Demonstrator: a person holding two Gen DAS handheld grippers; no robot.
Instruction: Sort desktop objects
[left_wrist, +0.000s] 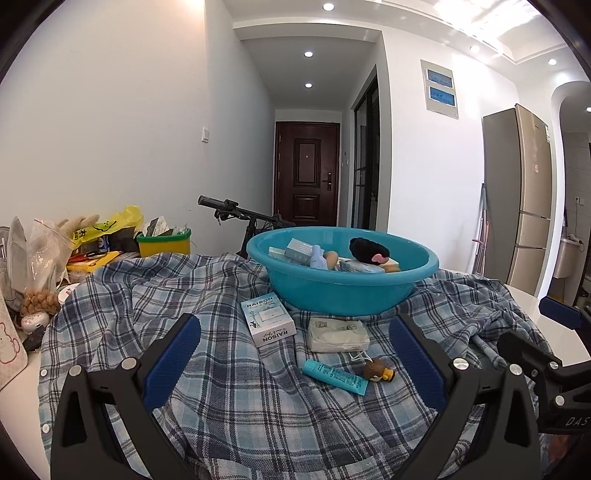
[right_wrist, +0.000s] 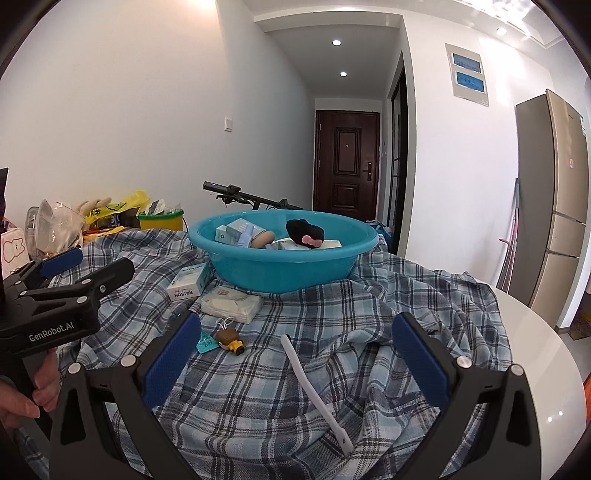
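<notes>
A lived-in flat, plainly — dark panelled entrance door (left_wrist: 306, 173) at the end of a narrow white hallway, recessed ceiling spotlights (left_wrist: 308, 54), tall champagne-coloured fridge (right_wrist: 554, 206) by the right wall. Bicycle handlebar (left_wrist: 236, 210) parked indoors behind the bench (right_wrist: 535, 354), itself draped in a plaid cloth (left_wrist: 221, 369) — with household clutter and a yellow plastic bag (left_wrist: 110, 223) piled at one end.

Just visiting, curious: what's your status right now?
Both claws open, empty: left claw, right claw. Blue basin part filled. Tube, box still out. Nothing blocking.
</notes>
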